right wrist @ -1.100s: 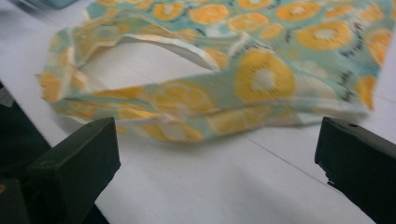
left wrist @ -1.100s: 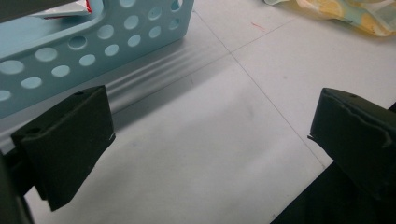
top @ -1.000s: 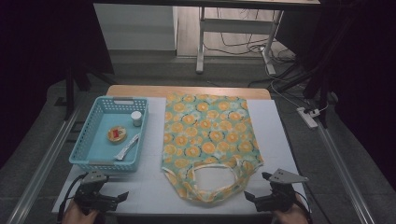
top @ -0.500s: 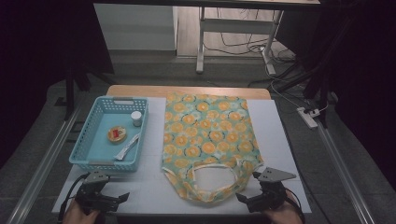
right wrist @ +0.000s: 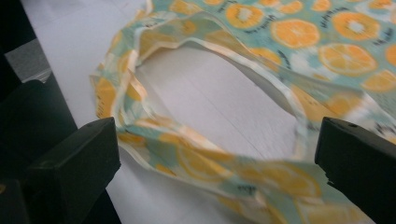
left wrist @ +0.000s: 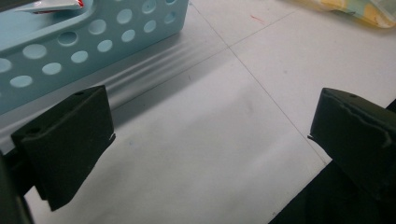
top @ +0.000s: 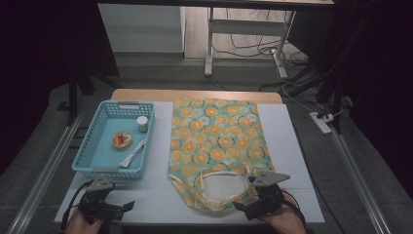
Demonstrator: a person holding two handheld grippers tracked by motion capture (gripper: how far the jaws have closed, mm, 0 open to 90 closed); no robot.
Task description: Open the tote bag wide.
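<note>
- The right gripper sits at the near edge of the white table, jaws spread wide and gripping nothing.
- Just ahead of those jaws lies an orange-print cloth bag, flat on the table; its looped handle lies between the two jaws in the right gripper view, though whether they touch it cannot be told.
- The left gripper rests well apart from the bag, jaws also wide and empty.
- A light blue basket stands just ahead of the left gripper, holding a few small items.
</note>
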